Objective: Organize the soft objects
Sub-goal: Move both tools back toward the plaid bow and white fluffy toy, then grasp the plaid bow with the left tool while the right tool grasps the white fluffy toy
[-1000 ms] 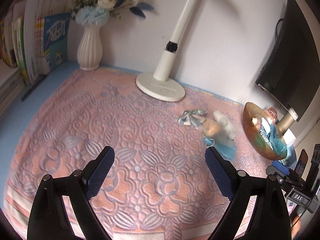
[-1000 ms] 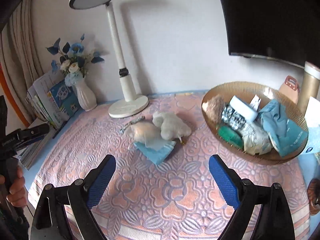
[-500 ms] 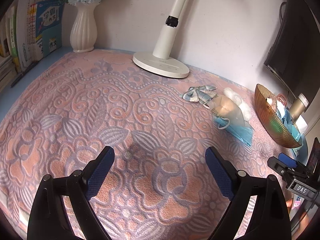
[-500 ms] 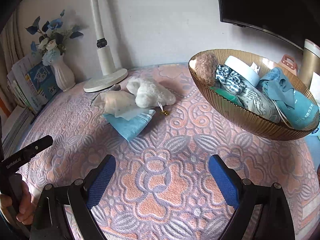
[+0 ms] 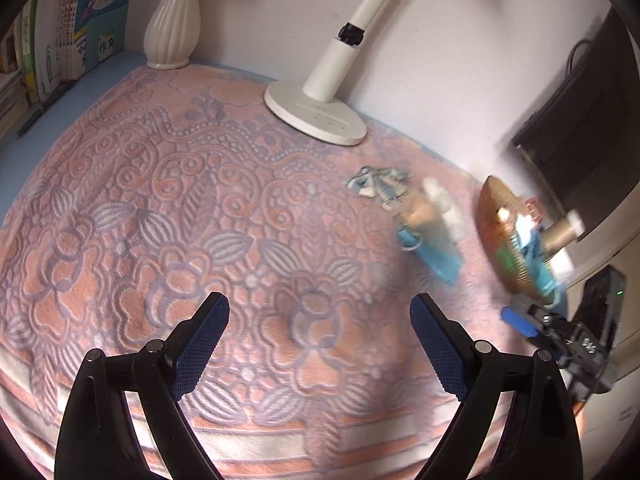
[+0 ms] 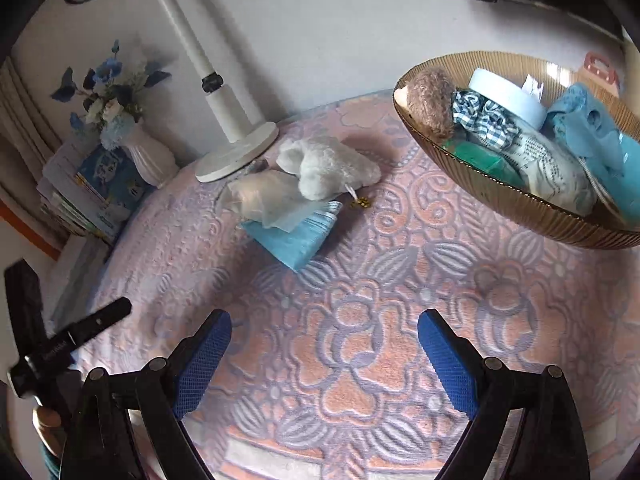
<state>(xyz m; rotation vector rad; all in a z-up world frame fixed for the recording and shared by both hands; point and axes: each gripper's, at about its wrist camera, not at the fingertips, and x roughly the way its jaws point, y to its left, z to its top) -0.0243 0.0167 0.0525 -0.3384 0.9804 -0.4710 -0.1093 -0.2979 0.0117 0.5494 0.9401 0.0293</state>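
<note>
**Both claws spread over the blanket, soft things ahead**

My left gripper (image 5: 320, 322) hangs over the pink embossed floral blanket (image 5: 168, 208) with its blue-padded fingers (image 5: 202, 340) wide apart and nothing between them. My right gripper (image 6: 324, 340) is the same: fingers spread, empty, above the blanket (image 6: 360, 320).

From the right wrist view, a small heap of soft things lies on the blanket ahead of my right claw, near the round base of the white desk lamp (image 6: 236, 152). A fluffy white plush toy (image 6: 328, 166) lies touching a crumpled pale translucent glove (image 6: 264, 198), and both overlap a folded light-blue face mask (image 6: 294, 236). A tiny gold charm (image 6: 362, 201) sits just beside the plush.

To the right of the heap stands a ribbed amber glass bowl (image 6: 500, 196), holding a brown fuzzy toy (image 6: 432, 98), a blue-and-white checked cloth (image 6: 482, 118), a white round roll (image 6: 508, 98) and a teal cloth (image 6: 596, 132), among others.

In the left wrist view the same heap is smeared by motion; I think the striped blue-grey fabric bow (image 5: 374, 182) lies just beside it, toward the lamp. A white ribbed vase of blue flowers (image 5: 172, 24) and upright books (image 5: 68, 24) stand at the far left edge.
</note>
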